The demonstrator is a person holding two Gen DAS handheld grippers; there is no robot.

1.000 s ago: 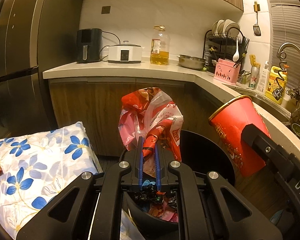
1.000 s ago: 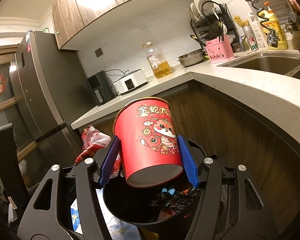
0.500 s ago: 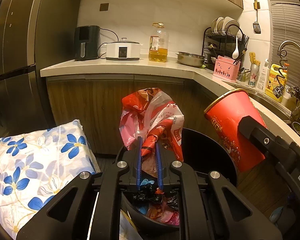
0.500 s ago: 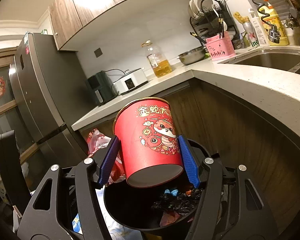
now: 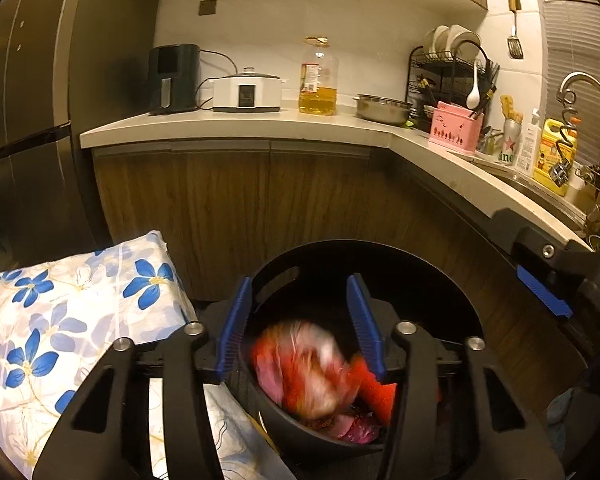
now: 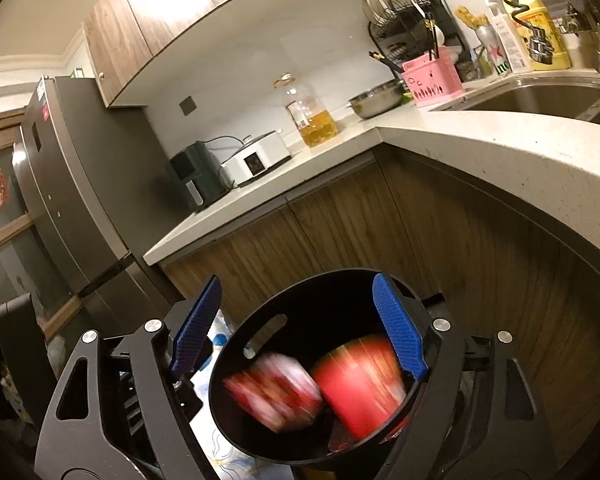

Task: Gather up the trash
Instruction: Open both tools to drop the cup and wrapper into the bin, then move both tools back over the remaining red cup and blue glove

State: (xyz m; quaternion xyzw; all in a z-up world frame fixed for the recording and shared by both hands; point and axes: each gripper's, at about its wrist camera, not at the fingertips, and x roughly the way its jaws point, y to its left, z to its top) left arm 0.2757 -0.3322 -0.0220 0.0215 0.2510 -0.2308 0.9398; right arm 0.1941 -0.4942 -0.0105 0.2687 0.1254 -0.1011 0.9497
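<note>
A round black trash bin (image 5: 452,280) (image 6: 300,296) stands on the floor below both grippers. A crumpled red and white plastic bag (image 5: 304,368) (image 6: 272,392) is blurred inside the bin, falling clear of my left gripper (image 5: 300,312), whose jaws are opening with nothing pressed between them. A red paper cup (image 6: 360,388) with a gold rim is blurred in the bin too, beside the bag. My right gripper (image 6: 300,324) hovers over the bin, its jaws opening and apart from the cup. Its blue pad (image 5: 542,292) shows at the right edge of the left wrist view.
A pillow with blue flowers (image 5: 60,312) lies left of the bin. Wooden cabinets (image 5: 260,208) and a pale L-shaped counter (image 5: 260,128) stand behind, with an oil bottle (image 5: 318,80), cooker (image 5: 246,94), dish rack (image 5: 448,76) and sink (image 6: 540,96). A dark fridge (image 6: 72,200) is on the left.
Both grippers opened. The plastic bag dropped from the left gripper and the red cup dropped from the right gripper; both now fall blurred into the bin.
</note>
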